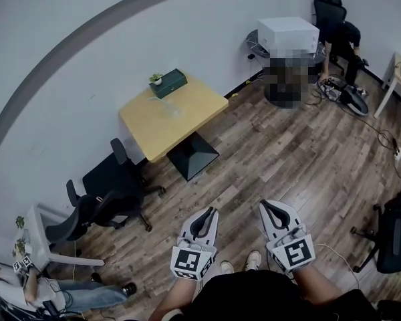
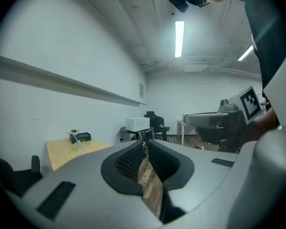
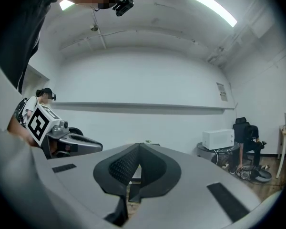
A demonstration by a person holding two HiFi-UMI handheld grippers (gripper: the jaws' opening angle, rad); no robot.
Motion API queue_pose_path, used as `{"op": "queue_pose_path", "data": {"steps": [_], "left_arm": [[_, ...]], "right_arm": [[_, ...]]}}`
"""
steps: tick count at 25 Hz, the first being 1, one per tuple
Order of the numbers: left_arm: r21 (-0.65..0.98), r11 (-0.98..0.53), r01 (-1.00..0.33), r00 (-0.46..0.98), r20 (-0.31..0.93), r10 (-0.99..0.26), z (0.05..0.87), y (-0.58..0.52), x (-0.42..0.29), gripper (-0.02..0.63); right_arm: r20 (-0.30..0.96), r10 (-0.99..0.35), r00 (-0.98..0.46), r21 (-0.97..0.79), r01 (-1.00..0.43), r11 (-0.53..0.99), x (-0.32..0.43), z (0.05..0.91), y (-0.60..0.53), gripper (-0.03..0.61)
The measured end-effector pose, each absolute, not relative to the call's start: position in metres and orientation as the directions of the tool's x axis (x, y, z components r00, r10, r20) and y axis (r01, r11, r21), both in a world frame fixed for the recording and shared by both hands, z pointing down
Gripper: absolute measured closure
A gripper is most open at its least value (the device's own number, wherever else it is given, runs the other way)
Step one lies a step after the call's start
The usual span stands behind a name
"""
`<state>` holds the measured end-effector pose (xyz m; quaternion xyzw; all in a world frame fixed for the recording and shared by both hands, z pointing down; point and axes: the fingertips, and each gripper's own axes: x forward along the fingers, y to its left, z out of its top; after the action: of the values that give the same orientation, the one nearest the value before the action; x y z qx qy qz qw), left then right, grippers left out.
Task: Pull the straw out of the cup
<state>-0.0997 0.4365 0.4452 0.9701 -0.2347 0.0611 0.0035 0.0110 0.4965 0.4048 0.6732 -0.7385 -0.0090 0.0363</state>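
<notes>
A clear cup (image 1: 173,110) with a thin straw (image 1: 168,103) in it stands on the yellow square table (image 1: 194,105) far ahead by the wall. In the left gripper view the cup (image 2: 79,145) is small at the left, with the straw (image 2: 75,138) leaning out of it. My left gripper (image 1: 212,210) and right gripper (image 1: 264,204) are held side by side close to my body, over the wood floor and well short of the table. Both are shut with nothing between the jaws, whose tips meet in the left gripper view (image 2: 144,142) and the right gripper view (image 3: 139,145).
A dark green box (image 1: 169,83) with a small plant (image 1: 156,79) sits at the table's far corner. Black chairs (image 1: 117,186) stand left of the table. A white appliance (image 1: 288,35) rests on a round table at the back right. A seated person (image 1: 47,289) is at the lower left.
</notes>
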Motion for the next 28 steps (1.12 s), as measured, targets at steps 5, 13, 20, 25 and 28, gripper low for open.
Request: {"op": "queue_pose_path", "data": {"steps": [5,13,20,25,28], "left_arm": [[-0.016,-0.862,-0.506,0.858,0.098,-0.505,0.437,0.427,-0.085,0.490],[-0.005,-0.821,-0.571,0.817,0.092,-0.569,0.440,0.393,-0.077,0.288],[-0.002,-0.768,-0.640,0.765,0.086,-0.638,0.450,0.326,-0.072,0.176],[-0.007,-0.769,-0.639,0.766,0.087,-0.638,0.446,0.268,-0.067,0.175],[-0.012,-0.771,-0.637,0.767,0.086,-0.636,0.444,0.235,-0.065,0.175]], "right_arm": [[0.022,-0.997,-0.077,0.047,-0.996,0.078,0.032,0.399,0.492,0.560],[0.076,-0.994,-0.076,0.043,-0.996,0.080,0.053,0.411,0.468,0.560],[0.073,-0.990,-0.124,0.079,-0.988,0.129,0.056,0.410,0.405,0.560],[0.044,-0.981,-0.189,0.072,-0.979,0.192,0.045,0.396,0.346,0.560],[0.075,-0.981,-0.178,0.064,-0.981,0.183,0.048,0.404,0.316,0.560]]}}
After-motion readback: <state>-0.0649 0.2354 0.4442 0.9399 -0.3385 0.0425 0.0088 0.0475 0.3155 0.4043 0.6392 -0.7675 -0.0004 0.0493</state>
